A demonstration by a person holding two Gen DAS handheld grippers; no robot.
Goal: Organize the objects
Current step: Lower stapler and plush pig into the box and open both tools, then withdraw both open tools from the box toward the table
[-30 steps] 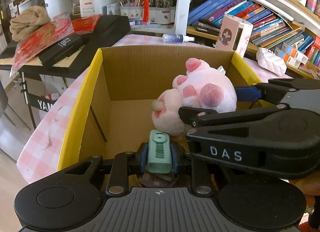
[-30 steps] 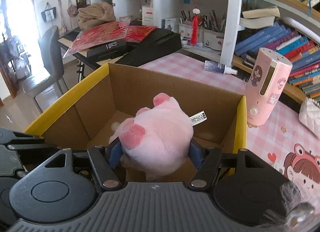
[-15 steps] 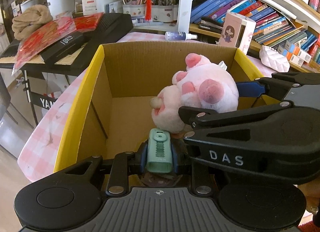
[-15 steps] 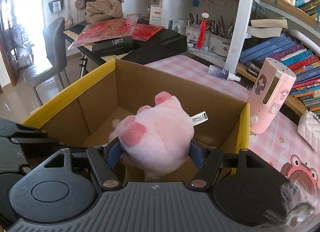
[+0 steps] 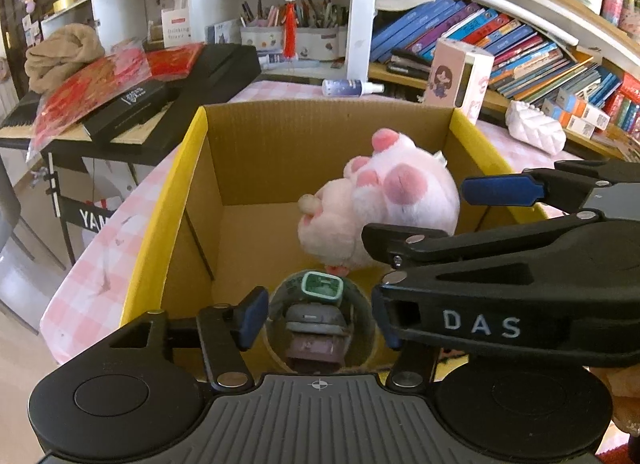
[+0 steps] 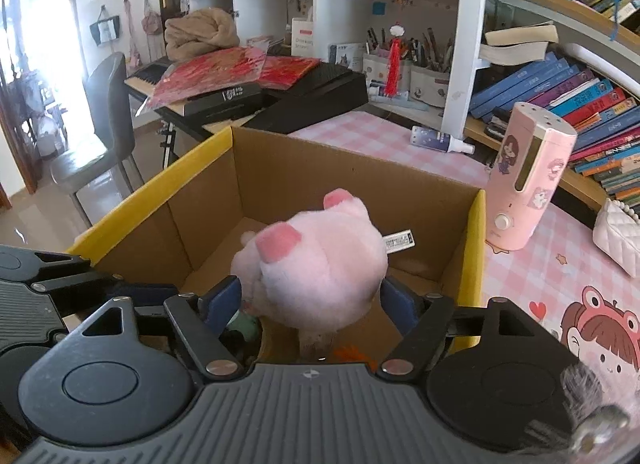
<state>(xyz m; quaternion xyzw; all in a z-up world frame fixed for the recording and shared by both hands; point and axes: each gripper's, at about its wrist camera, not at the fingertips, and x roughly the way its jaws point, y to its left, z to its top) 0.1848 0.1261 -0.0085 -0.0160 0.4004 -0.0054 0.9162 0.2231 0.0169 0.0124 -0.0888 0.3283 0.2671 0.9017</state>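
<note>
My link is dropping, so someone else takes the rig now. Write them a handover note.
Left gripper: open, above the green item, which lies in the box.
Right gripper: shut on the plush, held over the box, not yet set down.
Done: green item boxed.
Left: lower and release the plush. The spray bottle and pink dispenser outside the box may come next.

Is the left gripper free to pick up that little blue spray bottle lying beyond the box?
Probably not right away. The left gripper is open, but the cardboard box stands between it and the spray bottle, so it would have to go up and over.
</note>
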